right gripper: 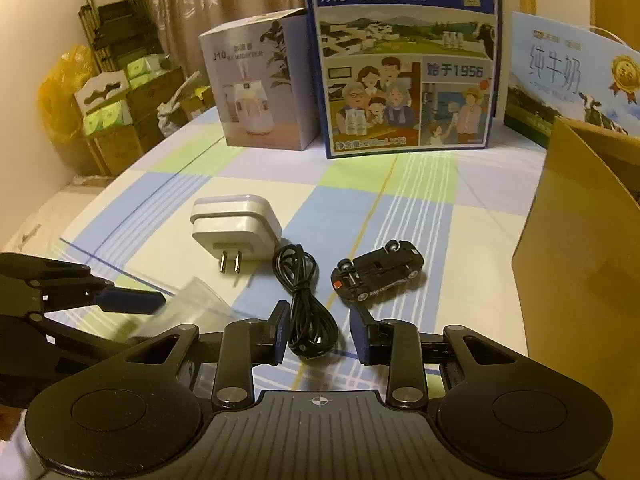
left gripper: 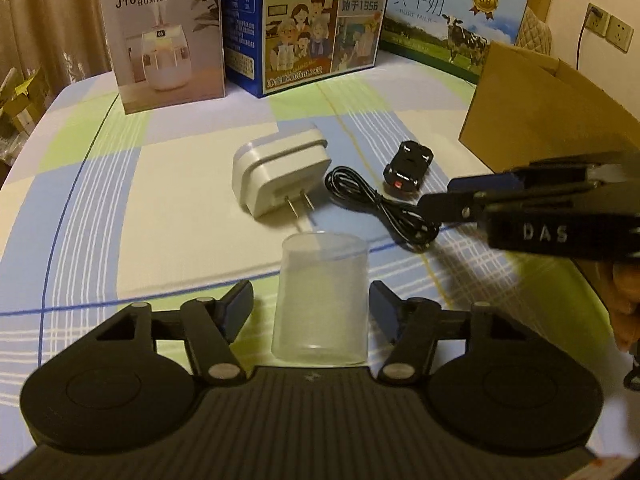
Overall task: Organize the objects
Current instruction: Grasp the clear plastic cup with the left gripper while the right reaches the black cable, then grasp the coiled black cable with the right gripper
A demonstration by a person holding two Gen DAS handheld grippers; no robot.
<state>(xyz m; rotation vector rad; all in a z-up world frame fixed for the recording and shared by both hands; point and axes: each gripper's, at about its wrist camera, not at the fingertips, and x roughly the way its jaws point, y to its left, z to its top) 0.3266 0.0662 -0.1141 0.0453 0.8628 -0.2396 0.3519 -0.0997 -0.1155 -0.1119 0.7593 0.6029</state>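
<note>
A clear plastic cup (left gripper: 320,296) lies on its side on the checked cloth, between the fingers of my open left gripper (left gripper: 312,308), which do not touch it. A white plug adapter (left gripper: 276,176), a coiled black cable (left gripper: 380,204) and a small black toy car (left gripper: 408,170) lie beyond. My right gripper (right gripper: 318,332) is open, its fingers on either side of the near end of the black cable (right gripper: 304,296). The toy car (right gripper: 378,276) lies on its side just past its right finger. The adapter (right gripper: 234,228) is to the left.
An open brown cardboard box (left gripper: 532,128) stands at the right. A humidifier box (left gripper: 164,36) and two milk cartons (left gripper: 320,24) stand along the back. Boxes and bags (right gripper: 108,108) crowd the floor at left.
</note>
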